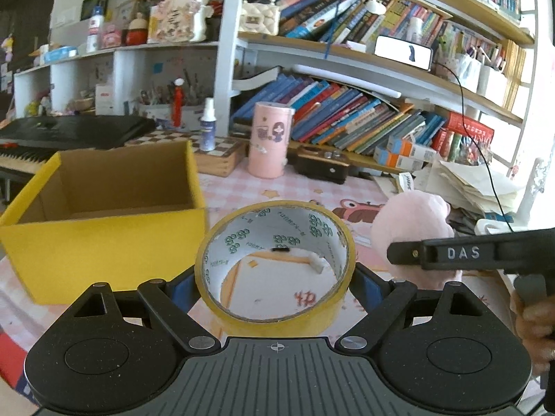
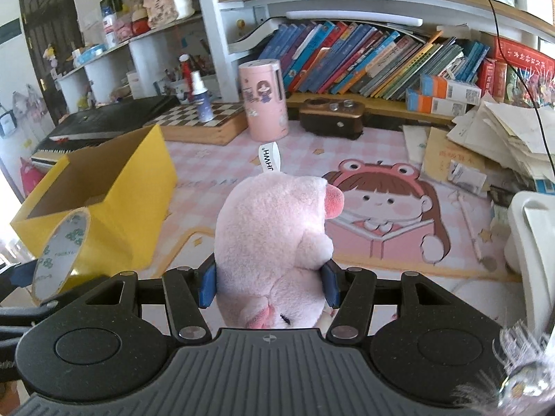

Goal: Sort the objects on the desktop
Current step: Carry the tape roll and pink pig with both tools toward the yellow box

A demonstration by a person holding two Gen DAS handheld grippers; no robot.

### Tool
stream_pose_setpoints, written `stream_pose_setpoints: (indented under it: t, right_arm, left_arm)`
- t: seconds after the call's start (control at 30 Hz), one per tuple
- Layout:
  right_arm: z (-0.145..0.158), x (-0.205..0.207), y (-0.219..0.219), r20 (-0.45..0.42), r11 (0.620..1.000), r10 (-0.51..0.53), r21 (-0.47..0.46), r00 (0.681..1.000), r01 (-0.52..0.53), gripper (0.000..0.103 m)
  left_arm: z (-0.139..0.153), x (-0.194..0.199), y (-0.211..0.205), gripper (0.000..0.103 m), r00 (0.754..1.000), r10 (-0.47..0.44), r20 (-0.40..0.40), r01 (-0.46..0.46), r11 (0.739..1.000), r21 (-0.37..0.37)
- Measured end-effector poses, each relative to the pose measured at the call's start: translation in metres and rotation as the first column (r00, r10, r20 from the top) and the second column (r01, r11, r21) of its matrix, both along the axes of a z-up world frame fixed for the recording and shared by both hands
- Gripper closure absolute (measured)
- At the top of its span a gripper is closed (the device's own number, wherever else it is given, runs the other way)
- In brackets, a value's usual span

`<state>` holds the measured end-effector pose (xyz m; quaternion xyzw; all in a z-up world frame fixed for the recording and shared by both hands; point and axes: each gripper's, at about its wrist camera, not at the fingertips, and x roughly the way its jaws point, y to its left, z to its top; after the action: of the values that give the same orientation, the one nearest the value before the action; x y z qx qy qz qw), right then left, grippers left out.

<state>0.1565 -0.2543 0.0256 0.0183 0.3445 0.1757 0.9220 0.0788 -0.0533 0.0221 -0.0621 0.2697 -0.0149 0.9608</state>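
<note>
My left tool (image 1: 275, 279) pinches the tape roll (image 1: 275, 270); my right tool (image 2: 269, 286) squeezes the plush pig (image 2: 274, 235). I'd centre each over the yellow box (image 1: 104, 228) before letting go.

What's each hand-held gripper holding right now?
Left hand-held gripper: shut on the yellow tape roll.
Right hand-held gripper: shut on the pink plush pig.

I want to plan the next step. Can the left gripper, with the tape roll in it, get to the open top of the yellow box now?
Probably yes. The left gripper holds the tape roll, and the yellow box stands just beside it, its top open. Nothing lies between them.
</note>
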Motion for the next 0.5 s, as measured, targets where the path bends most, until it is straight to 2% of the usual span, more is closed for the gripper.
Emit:
stream_pose_setpoints:
  t: [0.5]
  right_arm:
    - [0.0, -0.078, 0.053, -0.008, 0.999, 0.014, -0.032, 1.0, -0.014, 0.049]
  left_arm:
    - [-0.003, -0.057, 0.052, 0.013, 0.999, 0.035, -0.031, -0.035, 0.999, 0.005]
